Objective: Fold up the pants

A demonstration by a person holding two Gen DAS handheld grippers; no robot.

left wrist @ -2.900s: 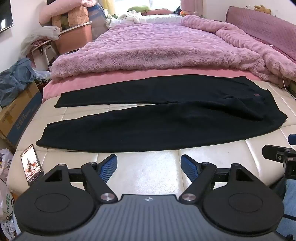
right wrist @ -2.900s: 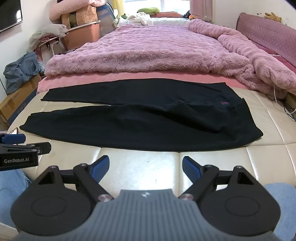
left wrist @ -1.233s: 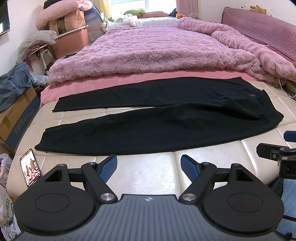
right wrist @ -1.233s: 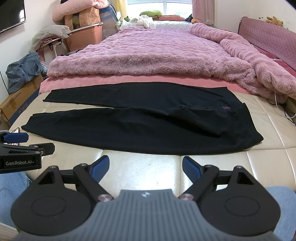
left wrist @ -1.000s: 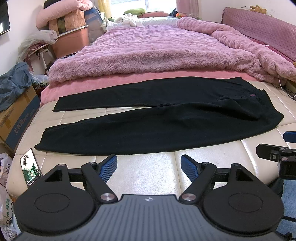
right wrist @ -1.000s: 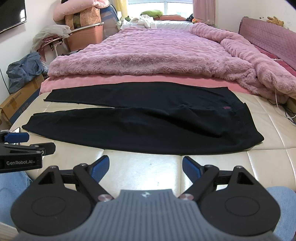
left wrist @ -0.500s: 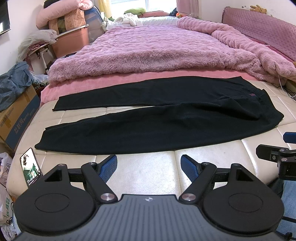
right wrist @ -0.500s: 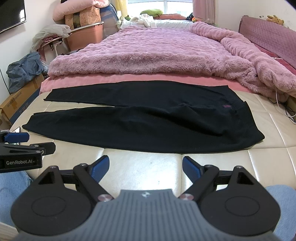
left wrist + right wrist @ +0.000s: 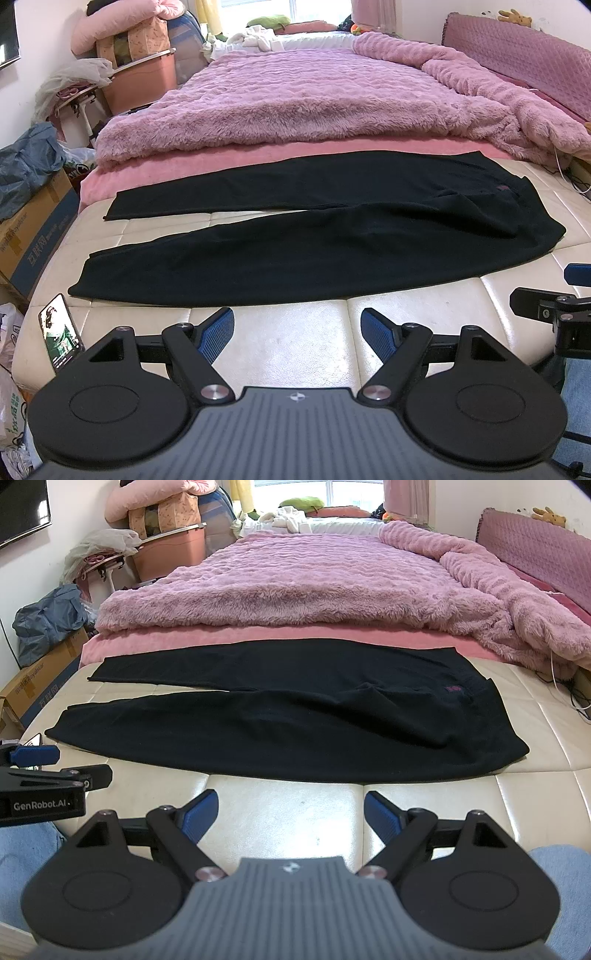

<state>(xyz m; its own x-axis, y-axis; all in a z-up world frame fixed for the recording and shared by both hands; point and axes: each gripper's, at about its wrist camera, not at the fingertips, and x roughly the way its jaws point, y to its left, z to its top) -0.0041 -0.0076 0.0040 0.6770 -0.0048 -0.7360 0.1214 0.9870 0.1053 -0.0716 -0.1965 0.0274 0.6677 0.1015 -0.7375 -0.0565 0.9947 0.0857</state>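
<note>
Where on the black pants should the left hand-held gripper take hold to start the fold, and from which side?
Probably the near leg's cuff, from the near edge. The pants lie flat, legs spread in a V to the left, so that hem is the closest free edge to the open left hand-held gripper to pinch and lift.

1. The right hand-held gripper shows only partly at the right edge of the left wrist view; its far finger is cut off.
2. The left hand-held gripper runs out of the right wrist view at the left edge.
3. The phone has a lit screen too small to read.
4. The cardboard box is cut by the left edge, its printing unreadable.
5. The small label on the pants is too small to tell.
</note>
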